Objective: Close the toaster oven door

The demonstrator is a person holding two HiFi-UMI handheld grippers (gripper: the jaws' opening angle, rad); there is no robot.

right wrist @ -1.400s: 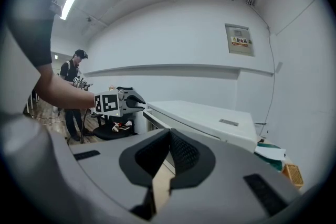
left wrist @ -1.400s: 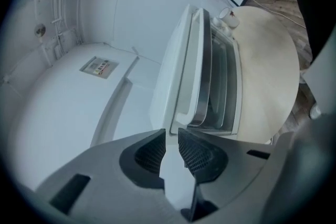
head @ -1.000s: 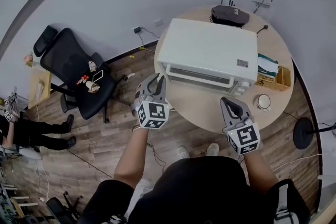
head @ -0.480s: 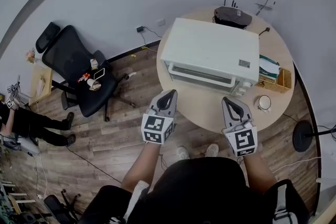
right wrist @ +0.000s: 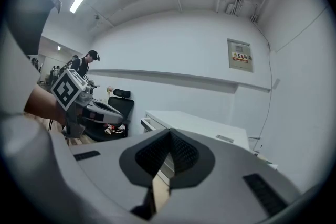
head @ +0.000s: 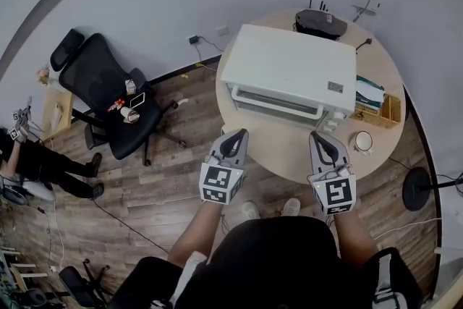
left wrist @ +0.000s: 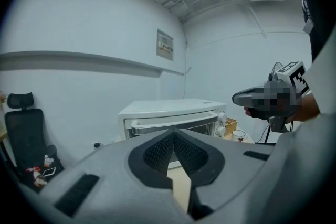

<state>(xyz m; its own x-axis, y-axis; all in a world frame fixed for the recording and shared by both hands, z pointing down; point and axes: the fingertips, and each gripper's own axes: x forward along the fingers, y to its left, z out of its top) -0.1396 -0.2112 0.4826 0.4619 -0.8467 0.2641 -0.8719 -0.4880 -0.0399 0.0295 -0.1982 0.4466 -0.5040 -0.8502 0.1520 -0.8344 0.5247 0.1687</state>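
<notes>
The white toaster oven (head: 289,69) stands on the round wooden table (head: 286,148), and its door with the long handle (head: 278,103) is up against the front. My left gripper (head: 235,135) hovers at the table's front-left edge, short of the oven, shut with nothing in it. My right gripper (head: 320,137) hangs over the table's front right, also shut and empty. In the left gripper view the oven (left wrist: 168,113) lies straight ahead beyond the closed tips (left wrist: 173,132). From the right gripper view the oven (right wrist: 194,126) shows behind the closed tips (right wrist: 169,132).
A black office chair (head: 108,94) with small items on its seat stands left of the table. On the table are a black router (head: 317,22) at the back, a wicker basket (head: 380,106) and a white cup (head: 363,140) at the right. A person (head: 29,163) sits far left.
My left gripper has drawn back from the oven's left front corner, moved right and closed its jaws. The right gripper has barely moved.
</notes>
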